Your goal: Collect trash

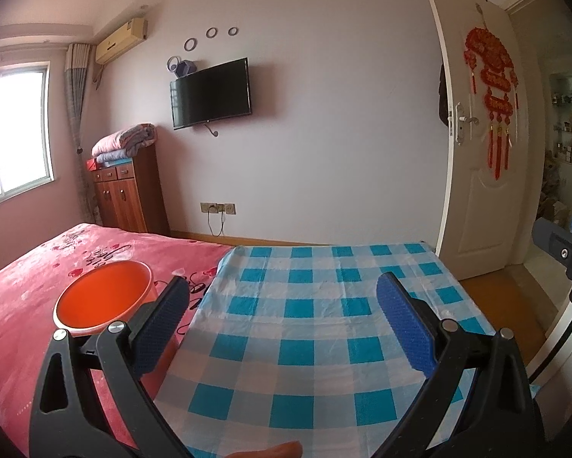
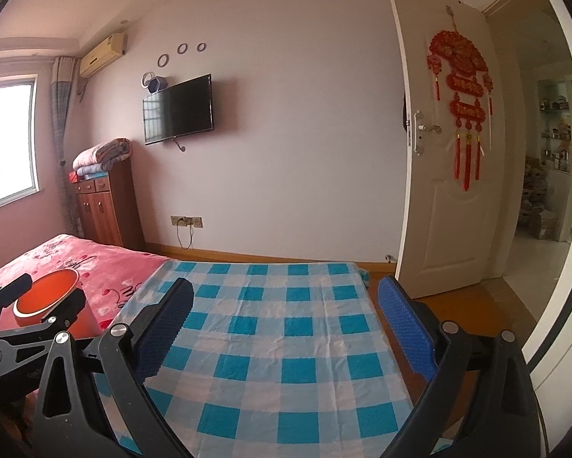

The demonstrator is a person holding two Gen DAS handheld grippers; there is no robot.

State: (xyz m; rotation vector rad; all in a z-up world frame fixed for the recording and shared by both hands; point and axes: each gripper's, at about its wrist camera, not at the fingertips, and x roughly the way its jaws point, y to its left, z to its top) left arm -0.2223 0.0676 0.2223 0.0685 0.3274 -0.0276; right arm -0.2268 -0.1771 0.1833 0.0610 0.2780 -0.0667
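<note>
An orange plastic bin [image 1: 102, 299] stands on the pink bedspread, just left of my left gripper's left finger; its inside looks bare. My left gripper [image 1: 284, 295] is open above a blue-and-white checked cloth [image 1: 316, 328] with nothing between its fingers. My right gripper [image 2: 286, 297] is also open over the same checked cloth [image 2: 278, 343]. In the right wrist view the orange bin [image 2: 47, 299] sits at the left, partly behind the black frame of the left gripper [image 2: 15, 328]. No loose trash shows on the cloth in either view.
The pink bedspread [image 1: 37, 278] covers the bed on the left. A wooden cabinet [image 1: 123, 194] with folded blankets stands by the window. A wall television [image 1: 210, 93] hangs ahead. A white door [image 2: 450, 175] with a red ornament stands ajar on the right.
</note>
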